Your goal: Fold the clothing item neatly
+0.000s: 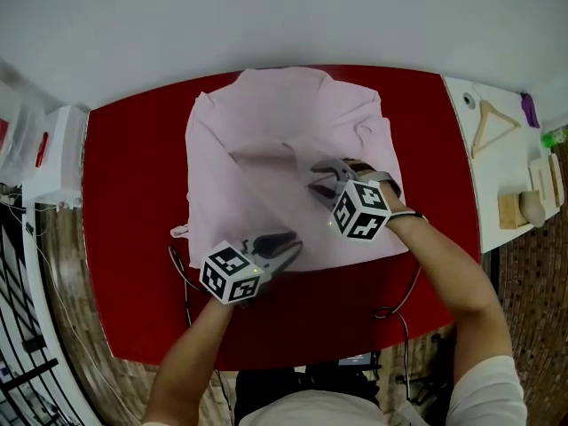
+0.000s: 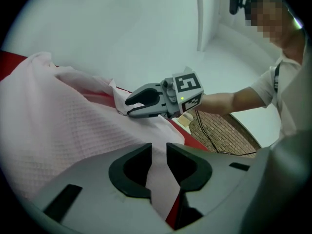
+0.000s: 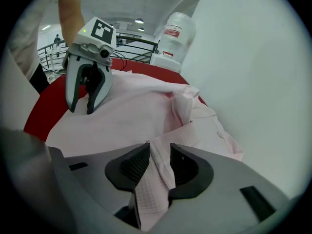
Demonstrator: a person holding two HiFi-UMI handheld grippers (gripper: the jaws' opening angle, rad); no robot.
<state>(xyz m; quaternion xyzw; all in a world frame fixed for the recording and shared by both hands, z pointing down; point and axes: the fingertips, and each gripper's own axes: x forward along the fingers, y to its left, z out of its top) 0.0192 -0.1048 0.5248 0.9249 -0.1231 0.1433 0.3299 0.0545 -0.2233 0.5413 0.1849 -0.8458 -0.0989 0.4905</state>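
Observation:
A pale pink shirt [image 1: 284, 131] lies spread on the red table [image 1: 133, 193], partly folded over itself. My left gripper [image 1: 293, 248] is at the shirt's near hem. In the left gripper view its jaws [image 2: 159, 155] are shut on a strip of the pink cloth [image 2: 63, 121] that fills the gap. My right gripper [image 1: 315, 180] rests on the shirt's middle right. Its jaws [image 3: 160, 155] stand open with a loose fold of shirt [image 3: 136, 111] lying between them. Each gripper shows in the other's view: the right gripper [image 2: 127, 106] and the left gripper [image 3: 82, 110].
A white side table [image 1: 497, 171] at the right carries a wooden hanger [image 1: 493, 122] and small blocks. A white box [image 1: 53, 158] stands at the left. Cables [image 1: 182, 278] trail over the table's near edge. A water bottle [image 3: 178, 33] stands beyond the table.

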